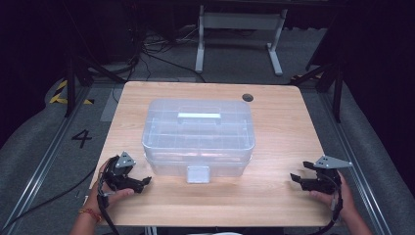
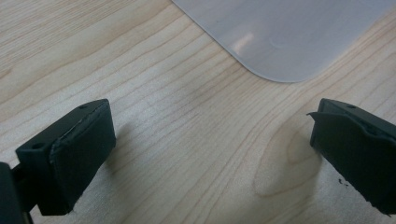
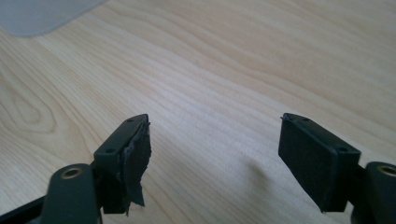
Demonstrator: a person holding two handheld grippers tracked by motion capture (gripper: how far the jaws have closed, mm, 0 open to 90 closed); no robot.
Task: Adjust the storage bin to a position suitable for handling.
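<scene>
I see the clear, rectangular plastic storage box (image 1: 198, 137) sitting in the middle of the light wooden desk (image 1: 274, 196), its lid on and a pale bar handle (image 1: 198, 116) lying flat along the top. A small translucent latch (image 1: 197, 174) hangs at the centre of the box's near side.

My left hand-held gripper (image 1: 142, 182) rests low over the desk near the box's near left corner, pointing toward the box. In the left gripper view its 2 black jaws stand wide apart with bare wood grain between them, and a rounded corner of the box (image 2: 285, 35) lies ahead, apart from both pads.

My right hand-held gripper (image 1: 296, 178) sits well off to the right of the box, near the desk's near right edge, also pointing inward. In the right gripper view its 2 jaws are likewise spread with nothing between them; the pad (image 3: 135, 163) on the picture's left looks torn and frayed at its edge. A corner of the box (image 3: 37, 16) shows far off at the upper left.
</scene>
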